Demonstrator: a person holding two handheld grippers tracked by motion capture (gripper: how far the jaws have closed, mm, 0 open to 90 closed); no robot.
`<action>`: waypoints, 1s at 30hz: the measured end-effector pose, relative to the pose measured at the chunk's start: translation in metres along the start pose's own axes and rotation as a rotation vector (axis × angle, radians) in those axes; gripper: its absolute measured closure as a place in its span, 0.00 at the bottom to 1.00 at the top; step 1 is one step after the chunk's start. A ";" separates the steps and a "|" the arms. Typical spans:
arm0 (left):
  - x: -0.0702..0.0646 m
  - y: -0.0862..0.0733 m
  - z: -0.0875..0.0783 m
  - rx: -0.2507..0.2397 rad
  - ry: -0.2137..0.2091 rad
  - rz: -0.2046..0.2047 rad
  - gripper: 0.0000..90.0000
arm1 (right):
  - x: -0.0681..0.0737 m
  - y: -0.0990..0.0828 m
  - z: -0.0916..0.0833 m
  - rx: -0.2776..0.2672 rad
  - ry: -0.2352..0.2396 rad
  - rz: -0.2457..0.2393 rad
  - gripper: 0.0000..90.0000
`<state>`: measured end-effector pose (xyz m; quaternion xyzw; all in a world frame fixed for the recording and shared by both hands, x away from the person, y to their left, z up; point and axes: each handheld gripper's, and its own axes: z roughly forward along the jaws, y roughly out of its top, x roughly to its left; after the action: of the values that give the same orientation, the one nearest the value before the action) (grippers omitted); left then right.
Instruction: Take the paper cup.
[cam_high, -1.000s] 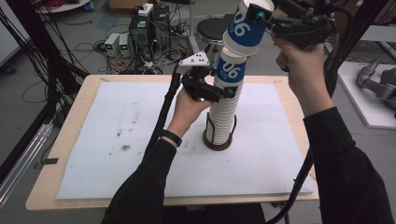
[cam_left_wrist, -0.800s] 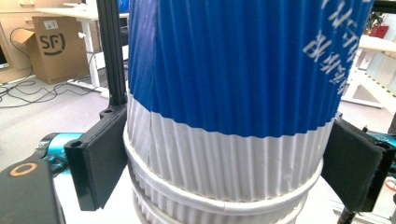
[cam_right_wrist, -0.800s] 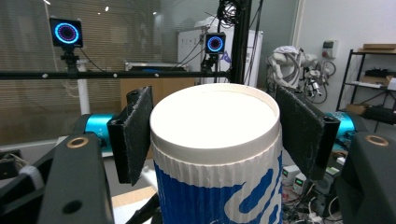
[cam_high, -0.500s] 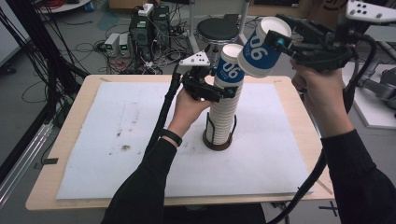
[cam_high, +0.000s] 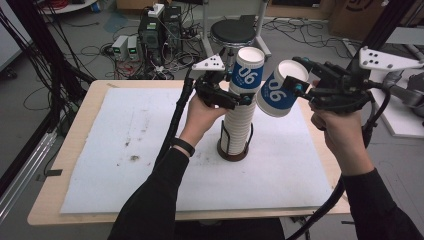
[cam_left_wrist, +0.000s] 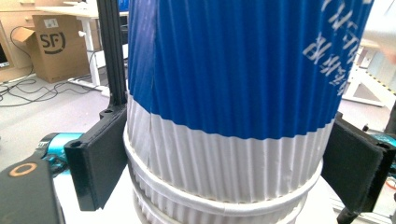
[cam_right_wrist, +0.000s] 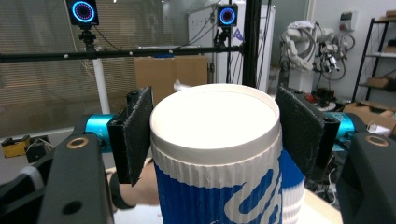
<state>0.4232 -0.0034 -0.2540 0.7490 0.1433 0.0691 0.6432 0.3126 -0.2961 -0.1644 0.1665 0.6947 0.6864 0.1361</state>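
We are pinching tall stack of blue-and-white ribbed paper cups (cam_high: 239, 120), top one reading "06", with left tool (cam_high: 235, 97); right tool (cam_high: 296, 86) clamping separate "06" cup (cam_high: 277, 92), tilted, above counter (cam_high: 100, 200).

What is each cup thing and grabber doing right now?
Cup stack: upright in its holder, upside down.
Top cup: on the stack, clamped by the left gripper.
Loose cup: off the stack, tilted in the air.
Right gripper: shut on the loose cup.
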 end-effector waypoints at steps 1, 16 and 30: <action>0.000 0.000 0.000 0.000 0.000 0.000 0.13 | 0.000 0.000 0.000 0.000 0.000 0.000 0.35; 0.002 0.001 -0.001 0.006 -0.001 0.008 0.13 | 0.004 -0.061 -0.006 0.068 0.018 0.044 0.35; 0.000 0.001 -0.001 0.010 0.005 0.012 0.13 | 0.015 -0.119 -0.014 0.124 0.045 0.088 0.35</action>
<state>0.4236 -0.0028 -0.2527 0.7528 0.1408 0.0740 0.6387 0.2873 -0.3030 -0.2819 0.1897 0.7307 0.6510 0.0795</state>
